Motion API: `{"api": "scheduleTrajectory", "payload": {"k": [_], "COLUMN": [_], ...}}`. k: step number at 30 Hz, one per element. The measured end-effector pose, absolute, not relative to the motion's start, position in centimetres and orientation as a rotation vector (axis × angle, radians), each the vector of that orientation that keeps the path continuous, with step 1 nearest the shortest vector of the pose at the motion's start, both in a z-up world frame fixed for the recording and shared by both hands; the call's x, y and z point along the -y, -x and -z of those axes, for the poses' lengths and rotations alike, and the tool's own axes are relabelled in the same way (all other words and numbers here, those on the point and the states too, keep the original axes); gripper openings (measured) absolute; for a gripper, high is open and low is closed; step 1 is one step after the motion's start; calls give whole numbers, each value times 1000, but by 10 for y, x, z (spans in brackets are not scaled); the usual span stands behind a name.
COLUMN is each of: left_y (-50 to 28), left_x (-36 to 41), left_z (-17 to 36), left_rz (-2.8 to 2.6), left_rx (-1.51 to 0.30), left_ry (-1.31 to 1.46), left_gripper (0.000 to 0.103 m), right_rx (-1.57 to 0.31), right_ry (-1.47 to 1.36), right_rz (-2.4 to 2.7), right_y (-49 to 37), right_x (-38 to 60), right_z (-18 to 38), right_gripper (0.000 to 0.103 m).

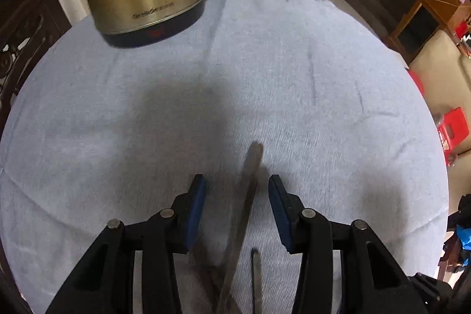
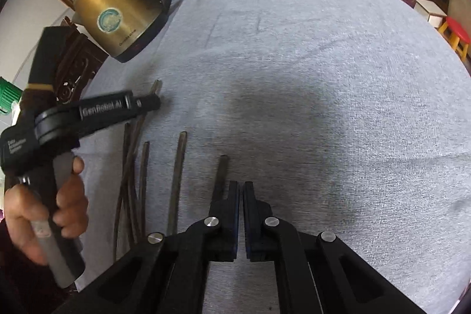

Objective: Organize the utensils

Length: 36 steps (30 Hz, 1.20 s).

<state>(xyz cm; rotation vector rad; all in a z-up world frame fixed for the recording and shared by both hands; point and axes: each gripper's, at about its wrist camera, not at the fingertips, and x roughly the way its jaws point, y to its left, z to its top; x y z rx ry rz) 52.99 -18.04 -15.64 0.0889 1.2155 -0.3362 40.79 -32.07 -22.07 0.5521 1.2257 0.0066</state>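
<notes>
At the far left edge stands a kettle (image 2: 117,19). The left hand-held gripper (image 1: 237,190), released, straddles one of the utensils (image 2: 138,184) lined up on the tabletop (image 2: 323,108); closing comes next, likely. The right hand-held gripper (image 2: 240,190) is clenched on nothing, open cloth to its right.

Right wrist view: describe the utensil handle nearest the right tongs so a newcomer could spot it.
Start at the brass kettle on the grey cloth, then drop to the row of dark metal utensil handles. The target handle is the rightmost, just left of the shut right tongs, apart from the tangled handles by the left tongs.
</notes>
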Motion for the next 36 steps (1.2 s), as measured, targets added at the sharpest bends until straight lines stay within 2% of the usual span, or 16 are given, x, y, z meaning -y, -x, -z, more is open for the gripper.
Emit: {"api": "scheduleTrajectory", "payload": {"k": [1,3,4,6,7,9,11,12,13,14,18,20,21,24,28,36], "left_y": [-530,-529,-528,-524,-523,-516,-509,-505,-500,-494,-478,-466,-459,-425,-380,-284], "left_x": [182,186,188,190,190,188,177,173,167,162,137,123,116,97,76,40], "left_z": [156,157,158,158,157,152,141,135,126,119,84,65,58,33,6,-46], "left_rz": [333,342,351,365,368,373,382,387,395,397,405,406,403,406,420,467], "left_rx": [-1204,-1192,-1192,-1180,-1177,-1154,-1133,-1122,-1105,-1090,-1030,-987,-963,-881,-791,-617], "left_ry": [-96,-122,-132,-140,-140,-136,-116,-106,-98,-92,-44,-29,-26,-11,6,68], "left_gripper": [38,8,7,5,5,5,5,5,5,5,5,5,5,5,5,5], "right_rx": [-1230,-1234,-1229,-1226,-1228,-1215,-1203,-1219,-1234,-1255,-1317,-1332,-1332,-1307,-1222,-876], "right_ry": [-571,-631,-664,-685,-686,-687,-632,-597,-575,-544,-348,-268,-242,-192,-302,-344], "right_rz": [-10,-26,-31,-12,-9,-18,-6,2,7,13,100,138,144,151,92,33], "right_y": [-406,-404,-403,-404,-405,-405,-410,-413,-417,-422,-436,-440,-442,-444,-430,-343], "right_x": [323,330,334,339,340,340,332,326,321,314,283,272,268,262,276,298], "right_z": [221,221,221,219,217,212,205,205,205,206,212,212,212,212,200,110], "right_gripper": [3,7,7,23,41,55,55,50,37,30,23,12,9,7,7,7]}}
